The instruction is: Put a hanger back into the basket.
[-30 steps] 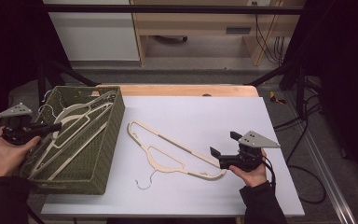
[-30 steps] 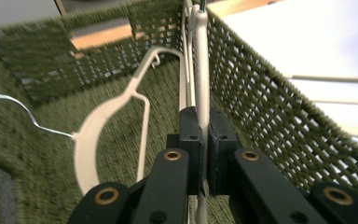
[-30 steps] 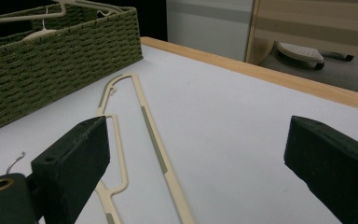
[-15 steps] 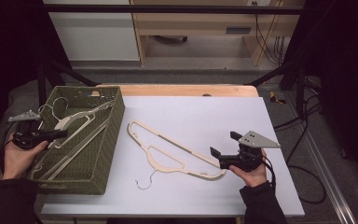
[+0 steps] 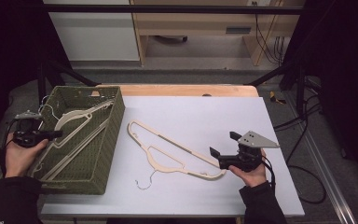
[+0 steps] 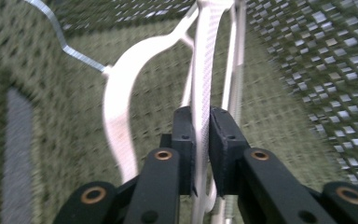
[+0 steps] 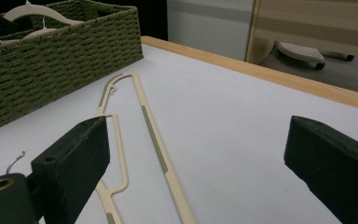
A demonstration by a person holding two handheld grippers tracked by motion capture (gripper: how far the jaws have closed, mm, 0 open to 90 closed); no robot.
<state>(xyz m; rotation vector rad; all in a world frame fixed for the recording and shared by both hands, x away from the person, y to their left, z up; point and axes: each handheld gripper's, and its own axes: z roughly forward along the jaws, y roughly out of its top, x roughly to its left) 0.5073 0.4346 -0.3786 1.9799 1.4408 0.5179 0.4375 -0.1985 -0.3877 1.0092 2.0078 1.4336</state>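
The white plastic clothes hanger (image 6: 200, 60) sits clamped between the jaws of the left gripper (image 6: 201, 140), its bar running straight ahead of them inside the green woven basket (image 5: 109, 130). The right gripper (image 7: 198, 154) rests on the pale grey table (image 5: 205, 116) with jaws spread wide, holding nothing; a cream plastic clothes hanger (image 7: 154, 140) lies flat just ahead of them, its wire hook (image 7: 15, 161) beside the gripper's left-hand jaw.
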